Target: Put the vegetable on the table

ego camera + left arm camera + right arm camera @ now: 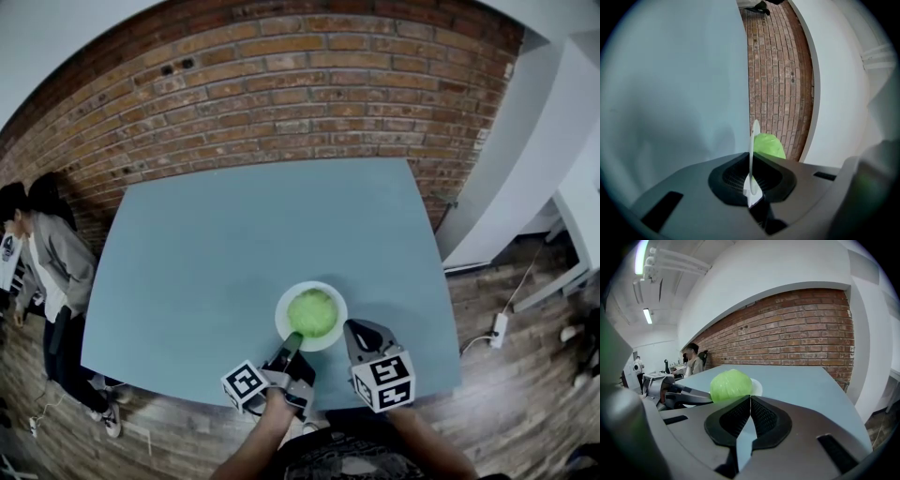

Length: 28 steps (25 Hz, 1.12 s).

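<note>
Vegetable [771, 146] half hidden behind plate [754, 133] in left gripper [751, 164].

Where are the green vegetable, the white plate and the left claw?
green vegetable [312, 312]: head view, middle of its rounded top.
white plate [310, 285]: head view, bare far rim.
left claw [294, 339]: head view, the tips, shut on the plate's near rim.
</note>
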### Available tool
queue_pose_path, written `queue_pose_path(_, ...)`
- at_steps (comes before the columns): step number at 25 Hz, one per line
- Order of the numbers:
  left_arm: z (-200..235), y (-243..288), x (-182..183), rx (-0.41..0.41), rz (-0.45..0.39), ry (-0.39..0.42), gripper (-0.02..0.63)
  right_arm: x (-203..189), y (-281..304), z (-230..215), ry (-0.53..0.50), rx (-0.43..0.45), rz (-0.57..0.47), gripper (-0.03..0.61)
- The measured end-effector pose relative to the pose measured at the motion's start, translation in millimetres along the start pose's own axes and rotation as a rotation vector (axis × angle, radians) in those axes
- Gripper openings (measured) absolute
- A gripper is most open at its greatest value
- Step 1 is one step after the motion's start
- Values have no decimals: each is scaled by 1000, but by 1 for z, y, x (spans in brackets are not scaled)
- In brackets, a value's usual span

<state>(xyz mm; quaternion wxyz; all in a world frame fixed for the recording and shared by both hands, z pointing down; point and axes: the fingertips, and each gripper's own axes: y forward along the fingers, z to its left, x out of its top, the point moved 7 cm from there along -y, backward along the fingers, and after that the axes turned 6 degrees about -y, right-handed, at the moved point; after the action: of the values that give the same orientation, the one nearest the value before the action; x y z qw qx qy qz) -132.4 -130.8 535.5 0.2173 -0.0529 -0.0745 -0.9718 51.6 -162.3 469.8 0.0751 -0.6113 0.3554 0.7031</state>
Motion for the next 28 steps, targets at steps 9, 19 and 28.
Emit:
queue_pose_path(9,15,19,13,81,23,56,12,-3,22,-11,13,16,23,9)
queue_pose_path(19,25,33,23,137,30,76,14,-6,39,-18,19,22,49,9)
queue_pose_path(28,38,42,27,197,41,78,18,-14,45,-23,26,18,75,9)
